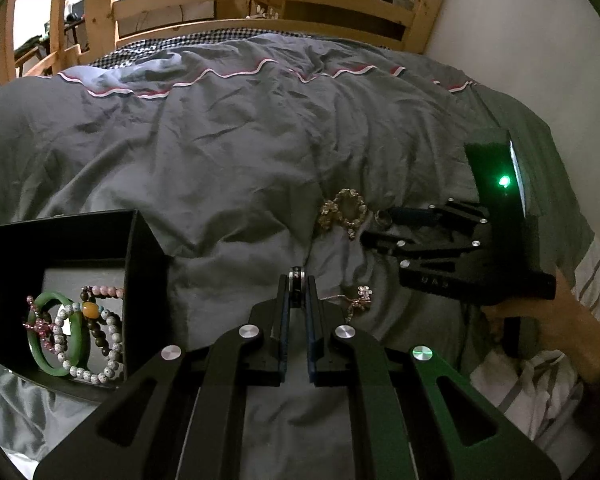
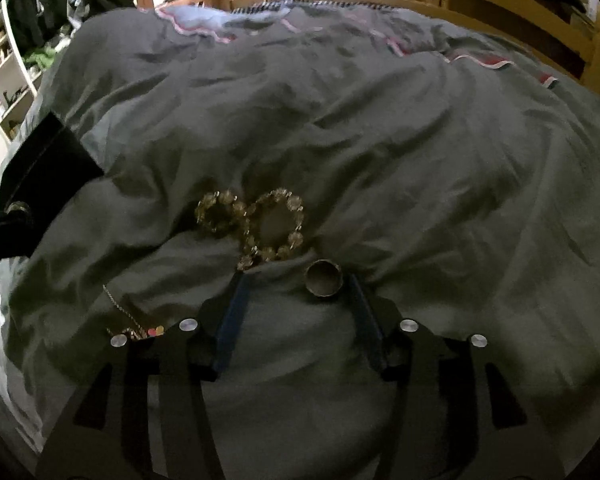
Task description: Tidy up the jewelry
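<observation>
My left gripper [image 1: 298, 278] is shut on a small silver ring [image 1: 298, 273], held above the grey duvet. The black jewelry box [image 1: 144, 240] lies open at the left, holding a green bangle [image 1: 78, 336] and beaded bracelets [image 1: 108, 336]. My right gripper [image 2: 298, 280] is open, low over the duvet, with a dark metal ring [image 2: 324, 279] between its fingertips, close to the right finger. It also shows in the left wrist view [image 1: 374, 226]. A crystal bead bracelet [image 2: 276, 224] lies just beyond it. A thin chain with flower charms [image 1: 358, 300] lies right of my left gripper.
The wrinkled grey duvet [image 1: 240, 152] covers the bed. A wooden bed frame [image 1: 260, 0] stands at the far end, and a white wall runs along the right. The person's hand and striped sleeve [image 1: 588, 280] hold the right gripper.
</observation>
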`<act>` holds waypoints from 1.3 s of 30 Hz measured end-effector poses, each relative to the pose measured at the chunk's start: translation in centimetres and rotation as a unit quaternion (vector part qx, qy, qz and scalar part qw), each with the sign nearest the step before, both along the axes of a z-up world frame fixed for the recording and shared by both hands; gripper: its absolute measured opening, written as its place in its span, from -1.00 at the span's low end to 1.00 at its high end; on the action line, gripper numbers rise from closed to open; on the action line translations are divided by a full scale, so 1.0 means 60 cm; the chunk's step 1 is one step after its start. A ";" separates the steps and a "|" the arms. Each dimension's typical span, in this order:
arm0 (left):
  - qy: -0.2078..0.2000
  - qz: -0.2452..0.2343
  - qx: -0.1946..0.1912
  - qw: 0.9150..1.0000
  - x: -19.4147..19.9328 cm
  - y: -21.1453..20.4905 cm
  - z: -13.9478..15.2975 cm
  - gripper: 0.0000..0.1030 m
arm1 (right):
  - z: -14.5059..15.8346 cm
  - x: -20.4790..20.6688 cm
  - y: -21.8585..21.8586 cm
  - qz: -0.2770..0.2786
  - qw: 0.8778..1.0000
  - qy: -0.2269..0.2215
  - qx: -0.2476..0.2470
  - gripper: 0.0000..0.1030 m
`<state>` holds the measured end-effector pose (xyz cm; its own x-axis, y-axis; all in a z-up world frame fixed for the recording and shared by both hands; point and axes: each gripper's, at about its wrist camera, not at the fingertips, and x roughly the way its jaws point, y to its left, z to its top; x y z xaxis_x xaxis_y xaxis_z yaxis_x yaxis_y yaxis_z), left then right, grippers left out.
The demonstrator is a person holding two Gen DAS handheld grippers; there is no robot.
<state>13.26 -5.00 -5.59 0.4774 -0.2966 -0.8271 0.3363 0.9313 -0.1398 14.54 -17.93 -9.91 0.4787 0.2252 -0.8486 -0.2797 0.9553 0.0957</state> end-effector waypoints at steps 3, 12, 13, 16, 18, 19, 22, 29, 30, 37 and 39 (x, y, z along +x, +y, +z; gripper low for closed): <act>0.000 0.003 0.001 1.000 0.000 0.002 -0.001 -0.87 | 0.000 0.009 -0.019 -0.027 1.000 0.004 0.014 -0.60; -0.011 0.015 -0.002 1.000 0.002 0.016 0.019 -0.87 | 0.047 0.001 -0.004 -0.017 0.999 -0.051 0.008 -0.60; -0.013 0.018 0.001 1.000 0.002 0.018 0.024 -0.87 | 0.059 -0.003 -0.001 -0.015 0.998 -0.061 0.011 -0.60; -0.024 0.027 0.005 0.999 0.003 0.028 0.045 -0.87 | 0.083 -0.010 0.010 -0.007 0.997 -0.079 0.012 -0.60; -0.032 0.034 0.002 0.999 0.002 0.038 0.061 -0.87 | 0.102 -0.017 0.023 0.004 0.996 -0.094 0.012 -0.60; -0.036 0.038 0.002 0.999 0.003 0.044 0.067 -0.87 | 0.115 -0.022 0.032 0.011 0.994 -0.104 0.013 -0.60; -0.046 0.052 0.006 0.998 0.005 0.064 0.083 -0.87 | 0.146 -0.039 0.062 0.031 0.991 -0.128 0.011 -0.60; -0.055 0.110 0.017 0.992 0.017 0.139 0.114 -0.87 | 0.195 -0.079 0.162 0.087 0.983 -0.162 0.021 -0.60; -0.056 0.118 0.018 0.991 0.018 0.149 0.117 -0.87 | 0.198 -0.085 0.182 0.097 0.981 -0.164 0.025 -0.60; -0.061 0.175 0.030 0.982 0.022 0.242 0.138 -0.87 | 0.176 -0.105 0.281 0.133 0.978 -0.148 0.053 -0.60; -0.059 0.186 0.030 0.980 0.023 0.262 0.139 -0.87 | 0.168 -0.108 0.303 0.143 0.978 -0.142 0.055 -0.60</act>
